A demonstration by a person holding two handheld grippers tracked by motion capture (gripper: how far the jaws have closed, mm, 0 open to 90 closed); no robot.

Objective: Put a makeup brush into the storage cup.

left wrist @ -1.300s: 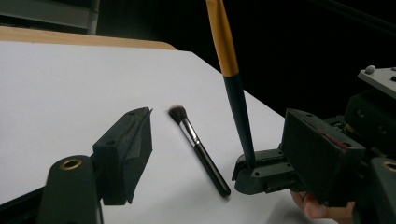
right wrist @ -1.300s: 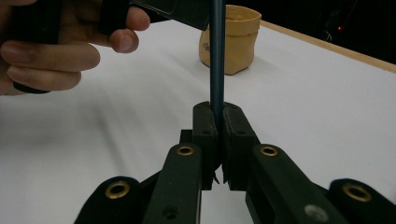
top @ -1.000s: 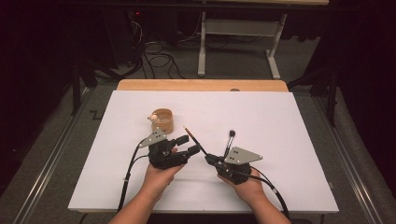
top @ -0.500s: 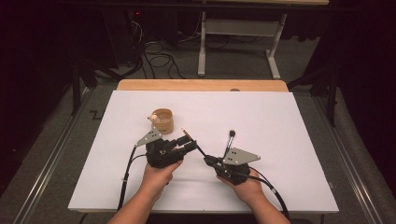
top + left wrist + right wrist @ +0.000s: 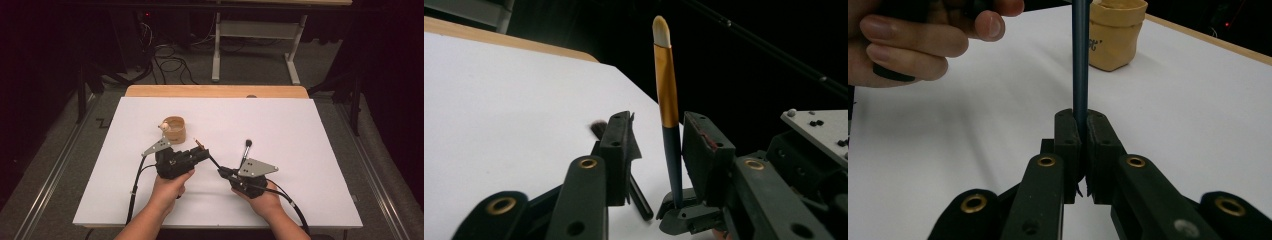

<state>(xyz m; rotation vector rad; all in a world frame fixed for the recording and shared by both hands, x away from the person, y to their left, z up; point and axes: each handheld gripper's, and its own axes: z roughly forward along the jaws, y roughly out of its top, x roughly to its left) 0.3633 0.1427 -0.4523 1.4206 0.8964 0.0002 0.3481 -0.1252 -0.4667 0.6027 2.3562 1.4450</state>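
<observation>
Near the front edge of the white board point(image 5: 310, 150), both grippers meet over one makeup brush point(image 5: 666, 90).

- Brush: dark blue handle, gold ferrule, pale tip. In the high view it runs as a thin line between the two grippers, tip point(image 5: 198, 142) just in front of the tan cup point(image 5: 174, 129).
- Right gripper point(image 5: 223, 172): jaws pressed together on the brush handle point(image 5: 1080, 60), clamped near its butt end. In the right gripper view the handle rises straight out of the closed pads.
- Left gripper point(image 5: 202, 152): jaws partly closed, have just been closing, brush shaft between them. In the left gripper view a gap is visible on both sides of the handle; pads not pressing on it yet.
- Second brush point(image 5: 246, 150), black, lies on the board to the right of the cup, just behind the right gripper; its bristle head point(image 5: 597, 129) peeks out behind the left gripper's left-hand jaw in the left gripper view.
- Tan cup: soft-looking, rolled rim, stands upright on the board left of centre, something small and pale at its left rim, too small to tell what. Shows in the right gripper view point(image 5: 1115, 32) beyond the handle.
- Left hand point(image 5: 923, 35) wraps the left gripper's body, fingers visible top left in the right gripper view.
</observation>
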